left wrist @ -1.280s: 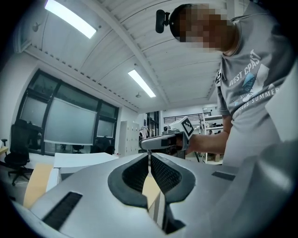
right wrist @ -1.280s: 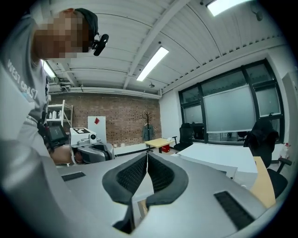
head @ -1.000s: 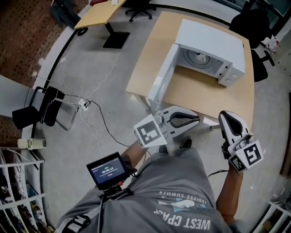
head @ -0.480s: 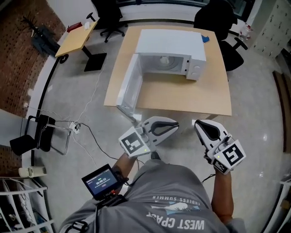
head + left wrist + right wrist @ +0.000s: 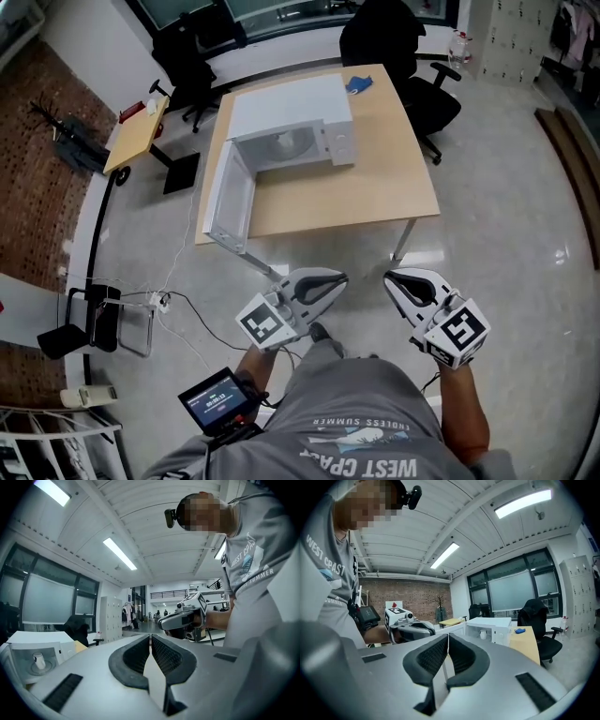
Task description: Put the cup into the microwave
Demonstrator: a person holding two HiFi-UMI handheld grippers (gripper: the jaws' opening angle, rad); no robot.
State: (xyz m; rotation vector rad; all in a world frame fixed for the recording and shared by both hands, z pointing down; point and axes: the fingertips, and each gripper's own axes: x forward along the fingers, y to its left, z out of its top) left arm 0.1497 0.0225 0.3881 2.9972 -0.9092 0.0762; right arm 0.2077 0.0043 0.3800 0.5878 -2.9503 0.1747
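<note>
A white microwave (image 5: 291,117) stands on the wooden table (image 5: 375,183) with its door (image 5: 230,202) swung wide open. A small white cup (image 5: 36,659) sits inside its cavity, also seen small in the right gripper view as the cup (image 5: 482,634). My left gripper (image 5: 344,277) and right gripper (image 5: 387,278) hang side by side over the floor, well short of the table. Both point level toward it. The left gripper (image 5: 150,637) is shut with nothing between its pads, and so is the right gripper (image 5: 448,636).
A blue object (image 5: 358,83) lies on the table's far corner. Black office chairs (image 5: 394,37) stand behind the table and a small wooden desk (image 5: 131,136) to its left. Cables (image 5: 183,300) and a folding chair (image 5: 89,323) lie on the floor at left.
The table and microwave have shrunk and slid up and left in the head view as I backed away. Both grippers stay shut and side by side.
</note>
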